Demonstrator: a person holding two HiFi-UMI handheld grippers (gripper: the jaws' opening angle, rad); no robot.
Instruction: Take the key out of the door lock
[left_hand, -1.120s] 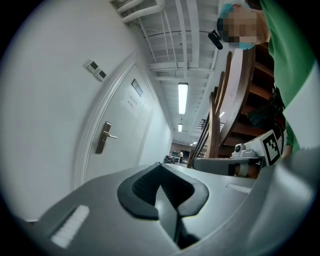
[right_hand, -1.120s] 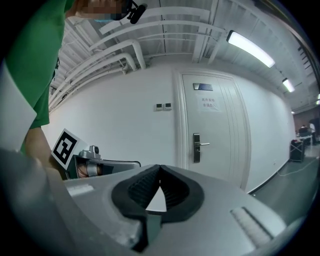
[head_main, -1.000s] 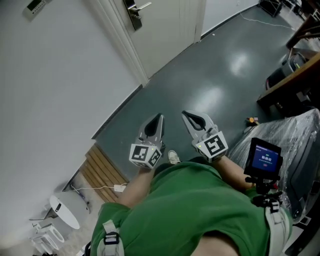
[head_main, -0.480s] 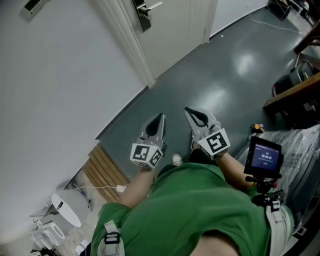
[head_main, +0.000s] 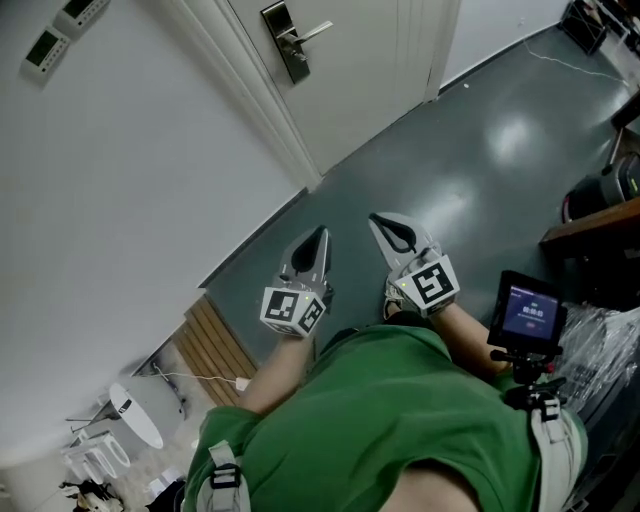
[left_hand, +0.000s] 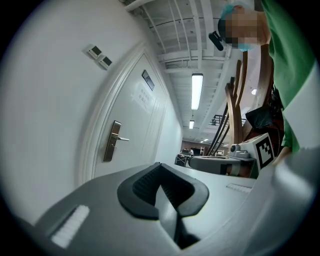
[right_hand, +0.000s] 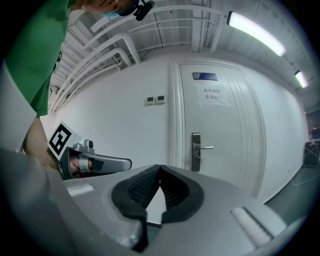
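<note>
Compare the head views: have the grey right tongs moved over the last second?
Yes. The grey right tongs have moved towards the white door; the strip of floor between them and the door frame's foot has shrunk.

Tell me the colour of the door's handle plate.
Silver-grey metal. The handle plate on the white door shows best in the right gripper view.

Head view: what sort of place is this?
Most likely an indoor hallway of an office or workshop building. It shows a white door with a metal lever handle and a posted sign, wall control panels beside it, and a glossy grey floor.
</note>
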